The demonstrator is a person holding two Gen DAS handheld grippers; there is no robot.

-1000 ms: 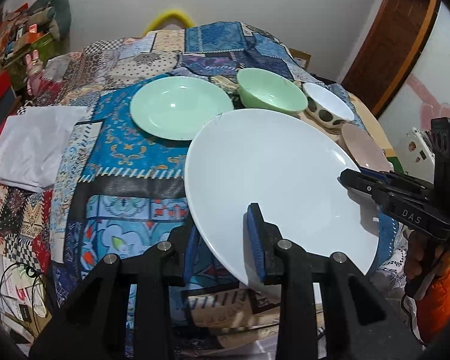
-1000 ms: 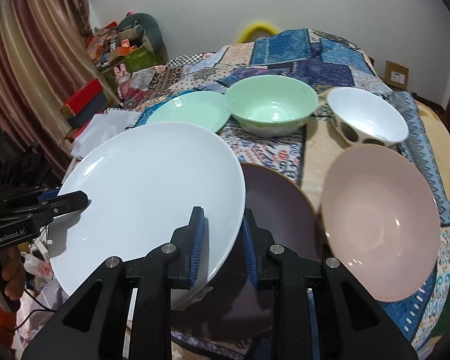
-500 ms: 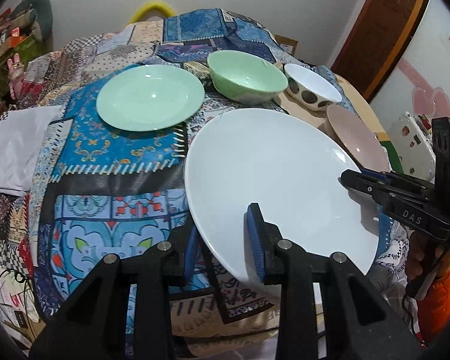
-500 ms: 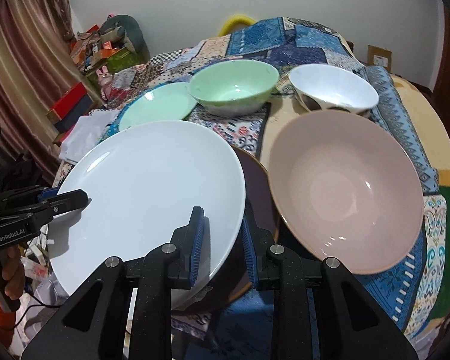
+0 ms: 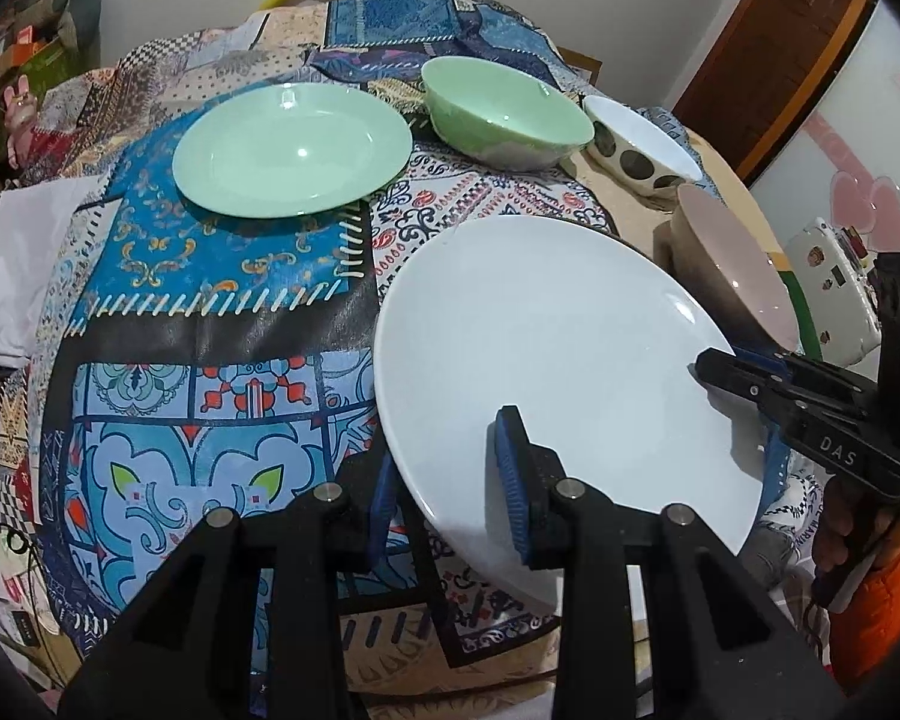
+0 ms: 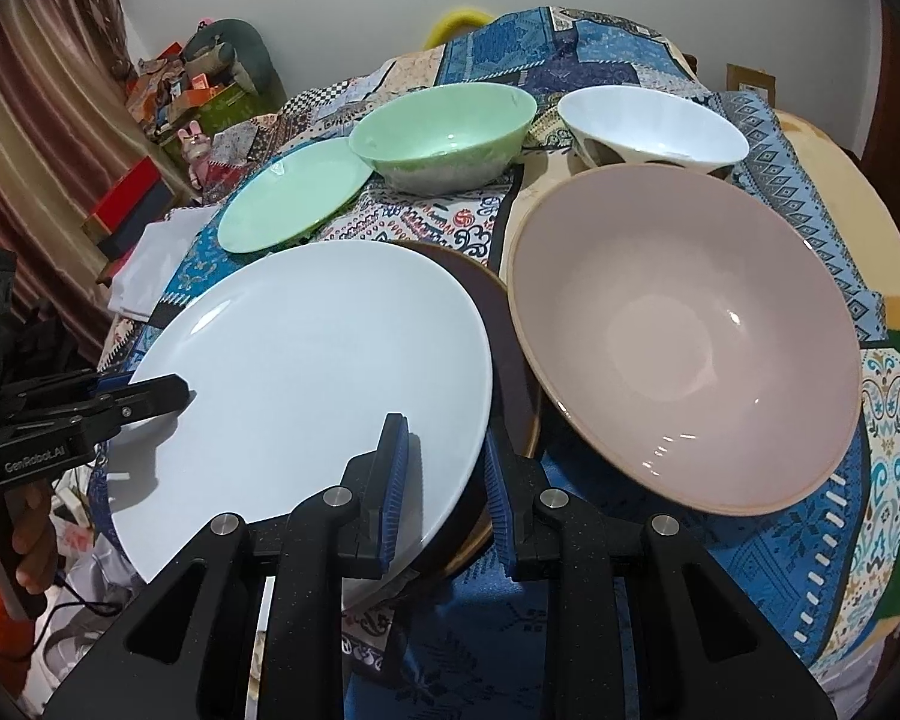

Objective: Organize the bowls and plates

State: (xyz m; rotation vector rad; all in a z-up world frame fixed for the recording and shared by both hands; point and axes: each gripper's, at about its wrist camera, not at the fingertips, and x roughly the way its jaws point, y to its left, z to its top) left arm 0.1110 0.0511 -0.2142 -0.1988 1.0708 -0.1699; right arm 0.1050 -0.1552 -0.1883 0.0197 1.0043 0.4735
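Observation:
A large white plate [image 5: 546,348] is held above the table by both grippers. My left gripper [image 5: 444,483] is shut on its near left rim, and my right gripper [image 6: 444,480] is shut on its right rim. The plate also shows in the right wrist view [image 6: 306,372]. Under its right edge lies a dark brown plate [image 6: 498,324]. A big pink bowl [image 6: 684,336] stands to the right. Behind stand a green plate [image 5: 291,150], a green bowl [image 5: 504,111] and a white spotted bowl [image 5: 636,147].
The table has a patchwork cloth [image 5: 210,312] with a rounded near edge. A white folded cloth [image 5: 12,264] lies at the left. Boxes and toys [image 6: 186,96] are stacked by the curtain. A white appliance [image 5: 834,294] stands beyond the table at the right.
Both grippers have carried the white plate forward and lower over the table. The green dishes and the pink bowl are now closer. The grips have not changed.

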